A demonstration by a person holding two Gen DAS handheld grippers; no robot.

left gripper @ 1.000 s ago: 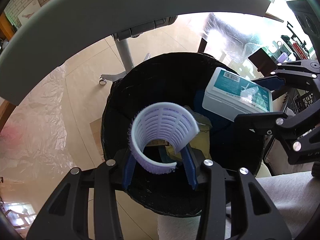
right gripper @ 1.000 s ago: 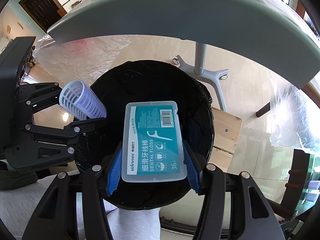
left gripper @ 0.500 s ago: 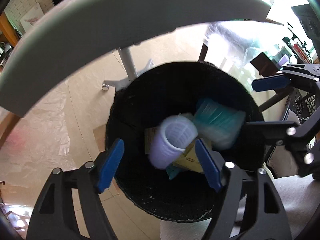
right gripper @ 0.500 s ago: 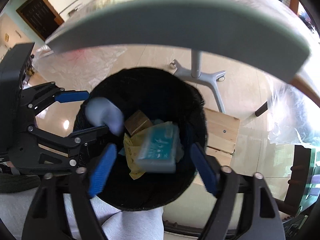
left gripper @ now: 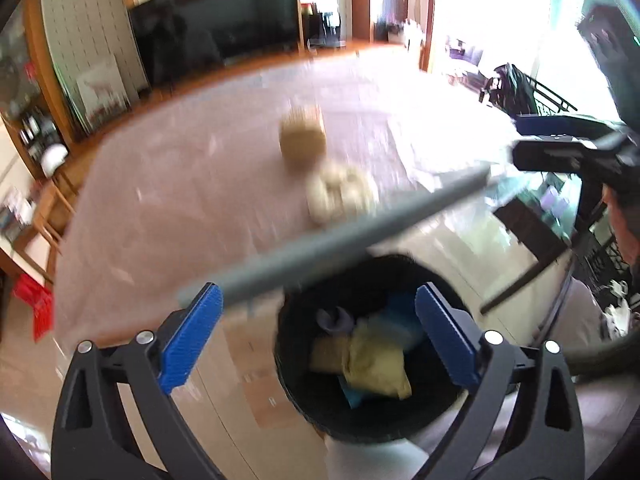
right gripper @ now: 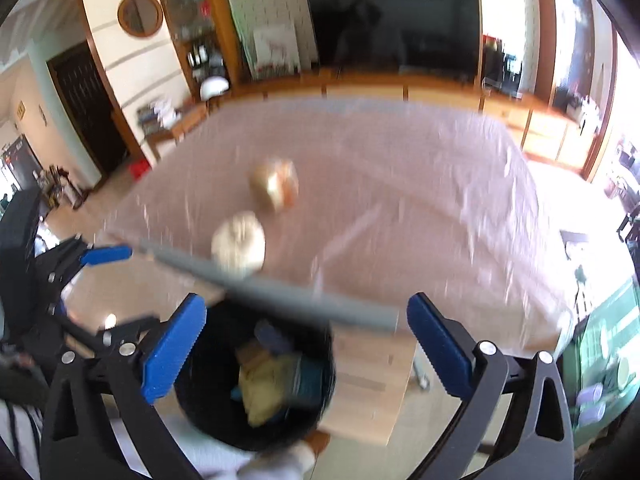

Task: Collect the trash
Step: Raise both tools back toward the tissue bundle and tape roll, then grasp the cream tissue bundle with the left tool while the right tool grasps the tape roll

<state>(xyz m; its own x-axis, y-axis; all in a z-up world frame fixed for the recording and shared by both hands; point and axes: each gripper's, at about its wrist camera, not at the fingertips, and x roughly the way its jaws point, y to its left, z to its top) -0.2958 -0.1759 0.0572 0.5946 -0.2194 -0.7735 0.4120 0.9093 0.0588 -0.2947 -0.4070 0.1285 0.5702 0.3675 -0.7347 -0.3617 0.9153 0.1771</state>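
Left wrist view: the left gripper (left gripper: pixel 318 334) has just been spreading its jaws and they stand wide with nothing between them; the black bin (left gripper: pixel 298 388) below holds crumpled trash (left gripper: pixel 370 360). On the bench (left gripper: pixel 180 208) lie two blurred pale lumps (left gripper: pixel 340 194).

Right wrist view: the right gripper (right gripper: pixel 306 346), jaws likewise just spread and bare, hangs over the same bin (right gripper: pixel 192 396)

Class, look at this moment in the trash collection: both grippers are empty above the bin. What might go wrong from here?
1. The table edge lies between the open right gripper and the two pieces left on the table; reaching forward low may strike it.
2. The crumpled ball sits close to that edge, so a clumsy touch may knock it to the floor.
3. The left gripper, jaws just opened, is near the right one; going for the same piece, they may collide.
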